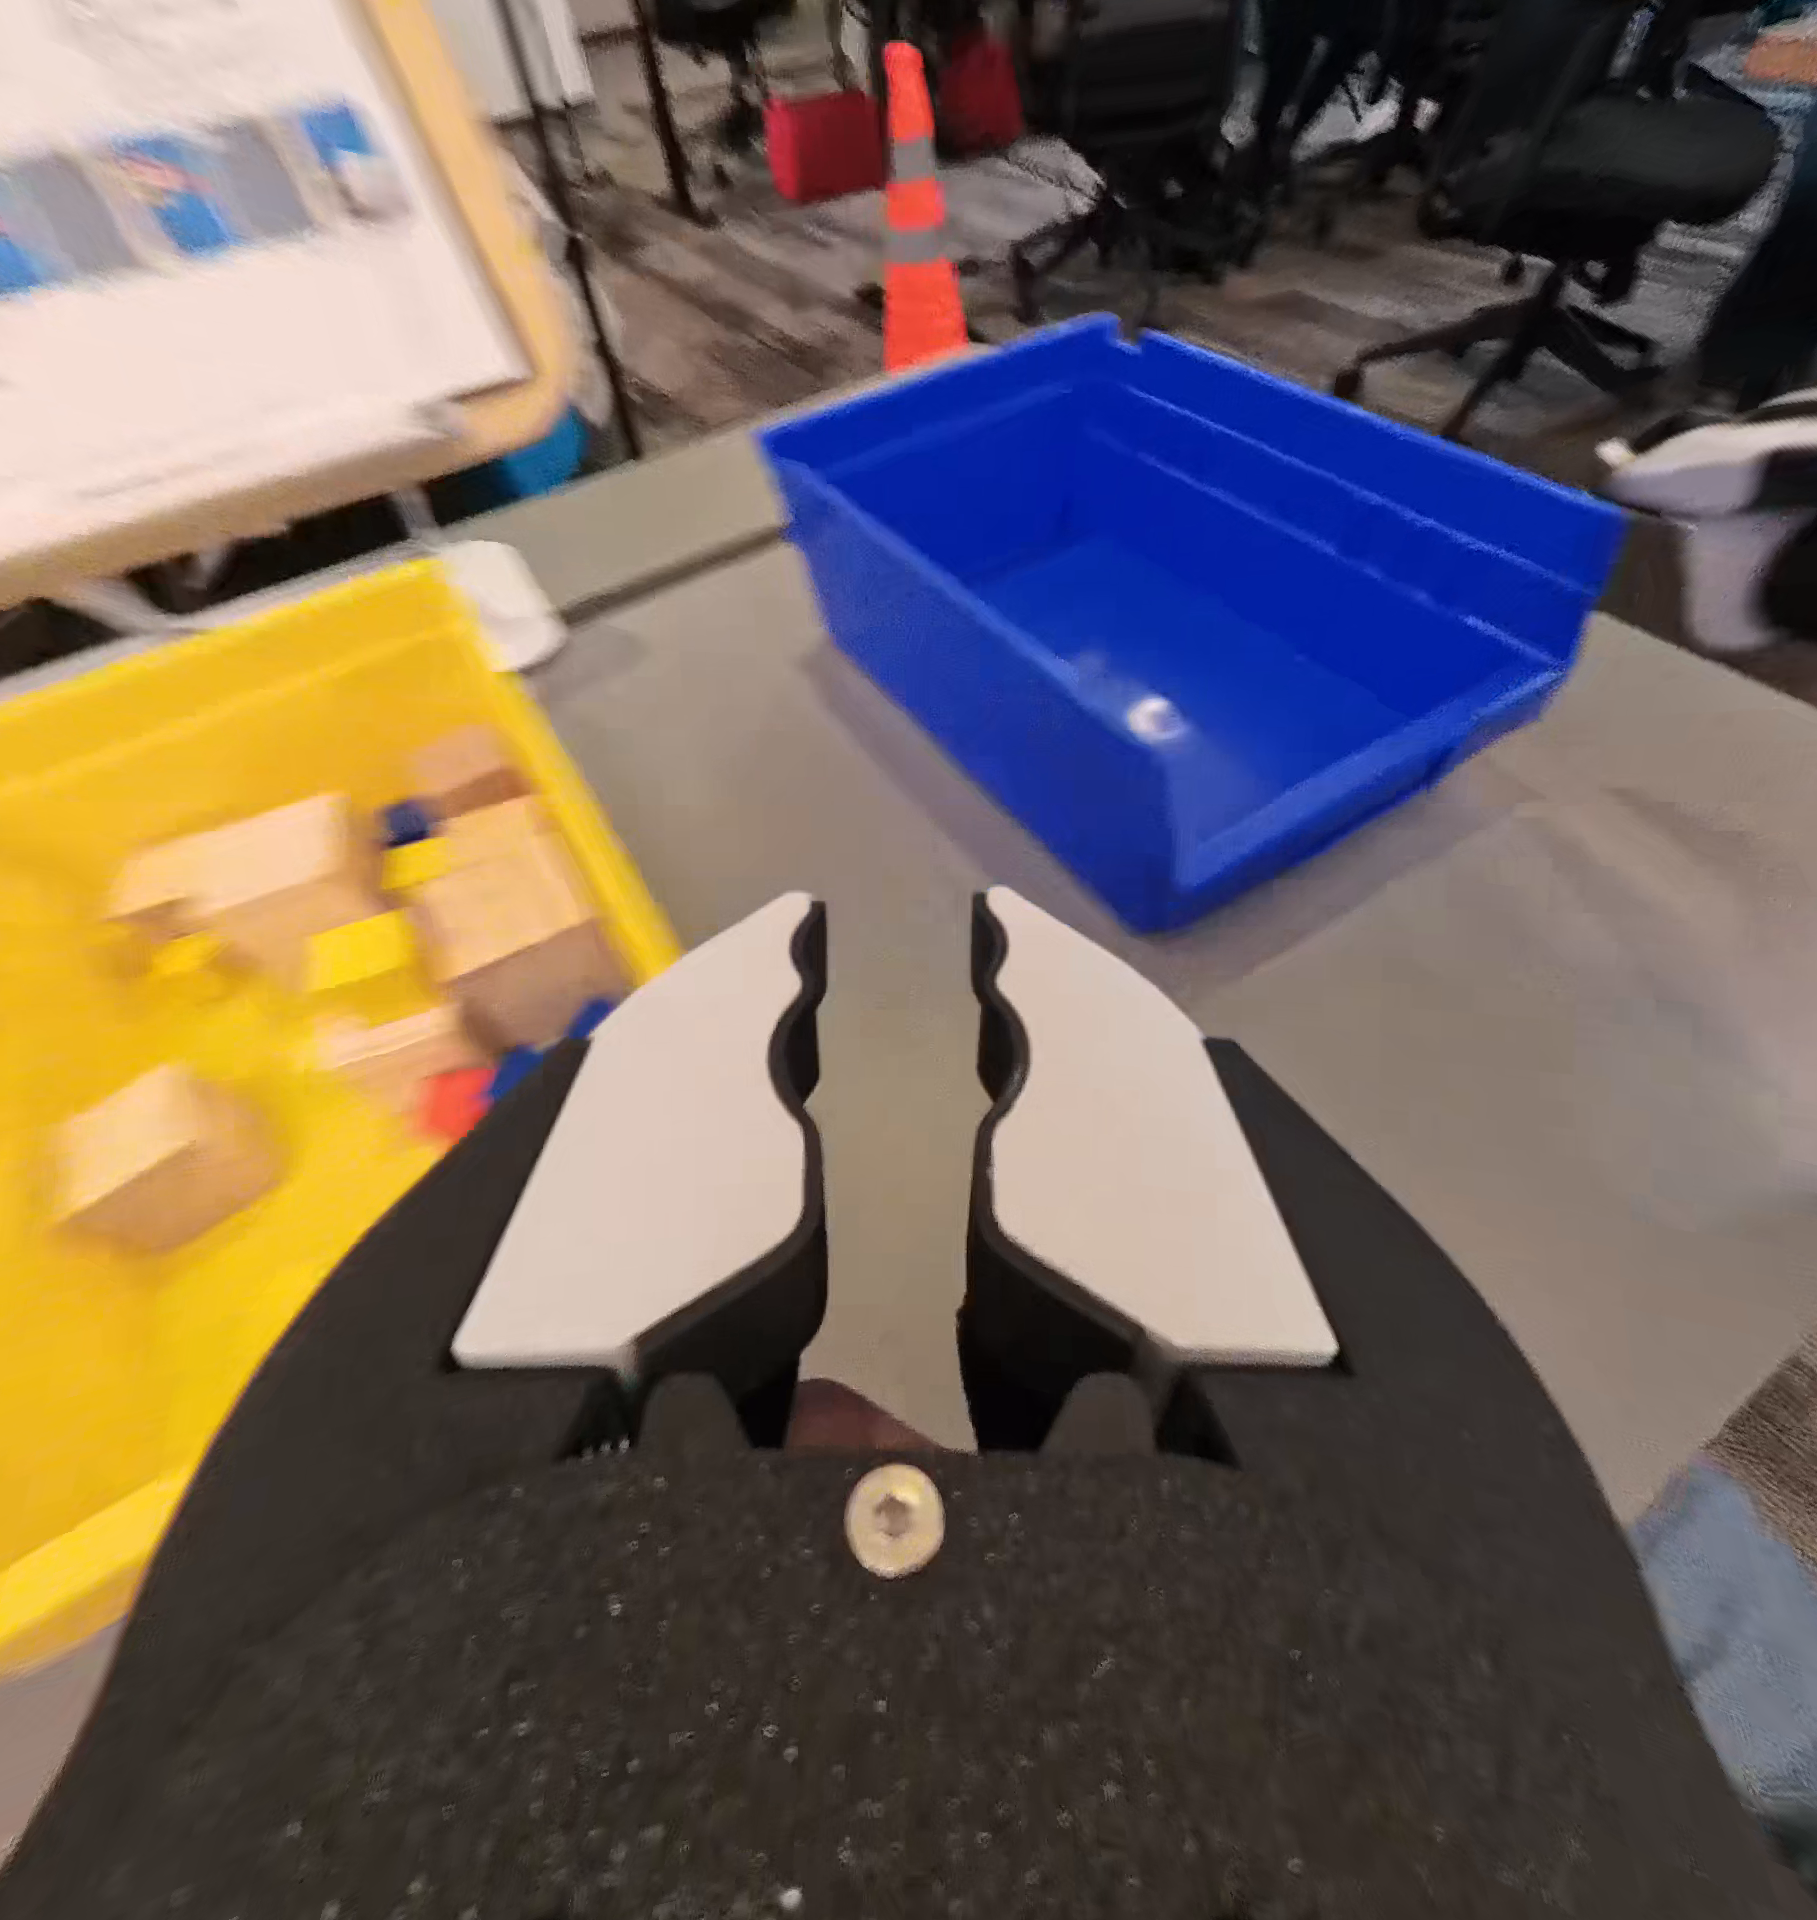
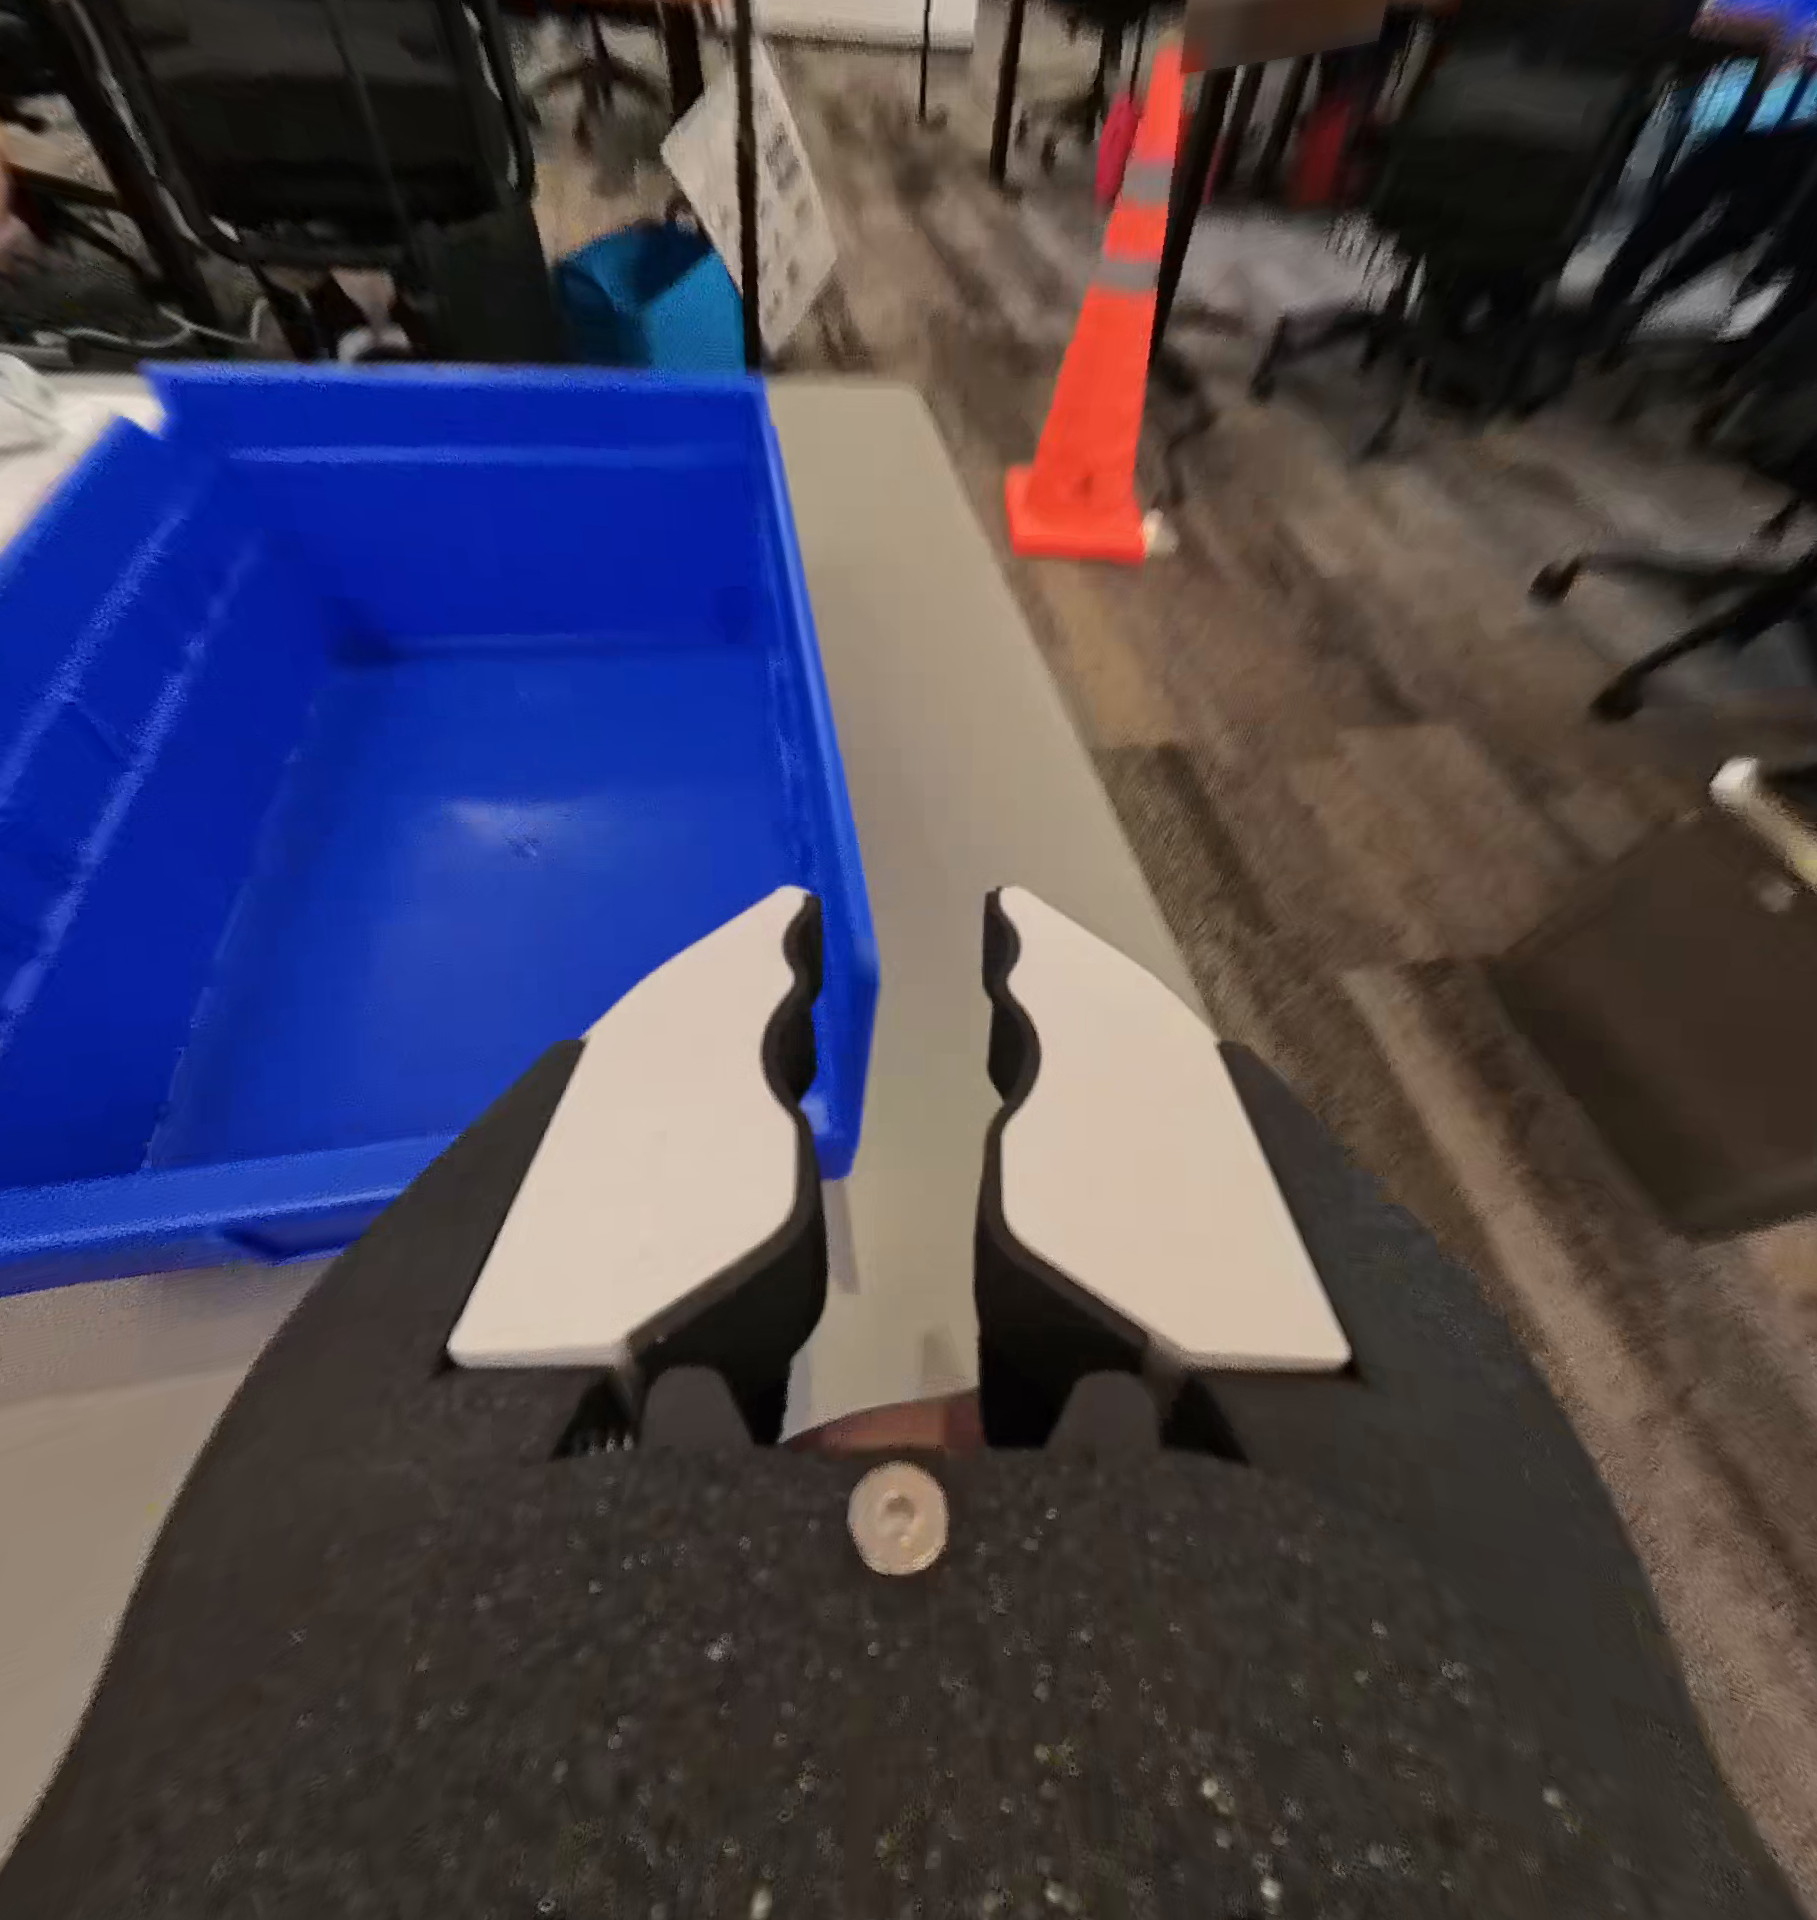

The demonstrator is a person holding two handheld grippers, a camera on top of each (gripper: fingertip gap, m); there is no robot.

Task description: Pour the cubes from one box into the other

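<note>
A yellow box sits at the left of the grey table and holds several wooden cubes plus small yellow, blue and red ones. An empty blue box stands to its right, farther back. My left gripper is open and empty, above the table between the two boxes, close to the yellow box's right wall. In the right wrist view the blue box is at the left. My right gripper is open and empty, its left finger over the blue box's right wall. The other gripper shows blurred at the far right.
An orange traffic cone stands on the floor beyond the table; it also shows in the right wrist view. A white board leans at the back left. Office chairs stand behind. The table edge runs right of the blue box.
</note>
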